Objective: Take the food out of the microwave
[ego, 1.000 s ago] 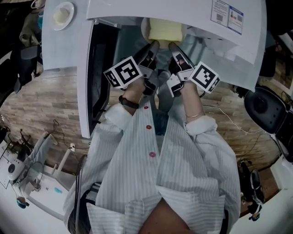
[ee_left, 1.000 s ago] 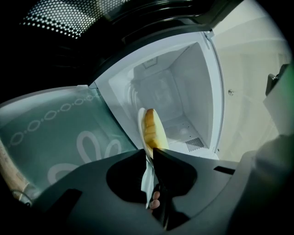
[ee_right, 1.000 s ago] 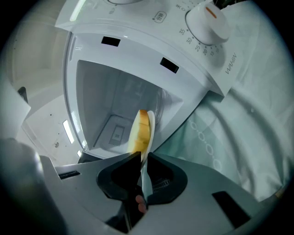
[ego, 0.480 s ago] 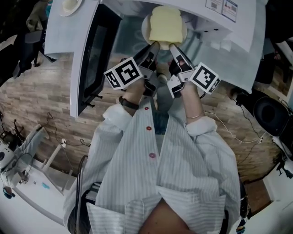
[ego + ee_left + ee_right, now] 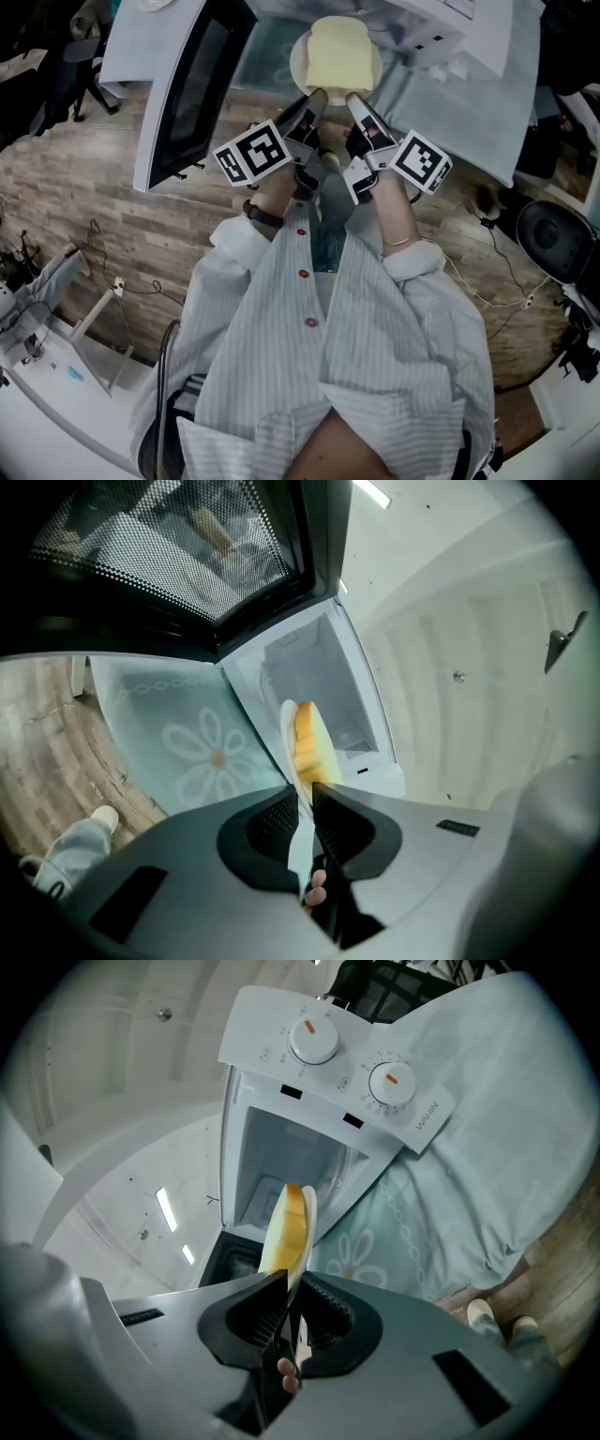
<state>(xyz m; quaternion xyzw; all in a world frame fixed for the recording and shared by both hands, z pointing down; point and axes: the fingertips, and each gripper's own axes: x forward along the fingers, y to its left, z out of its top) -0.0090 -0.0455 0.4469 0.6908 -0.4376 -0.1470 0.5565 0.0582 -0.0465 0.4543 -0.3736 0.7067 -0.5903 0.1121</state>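
Now: pale-yellow square slice (image 5: 337, 54) on round white plate (image 5: 296, 59), left gripper (image 5: 316, 95) and right gripper (image 5: 354, 96) fingers tight on rim.

Pale yellow food (image 5: 337, 52) is lying flat on a white plate (image 5: 296, 66). The left tongs (image 5: 316, 92) and right tongs (image 5: 353, 94) are pinching its near rim.

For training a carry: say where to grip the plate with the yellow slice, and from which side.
Take the plate by its bare near rim, from the person's side, as left gripper and right gripper do: the slice covers the middle, the thin rim fits the jaws.
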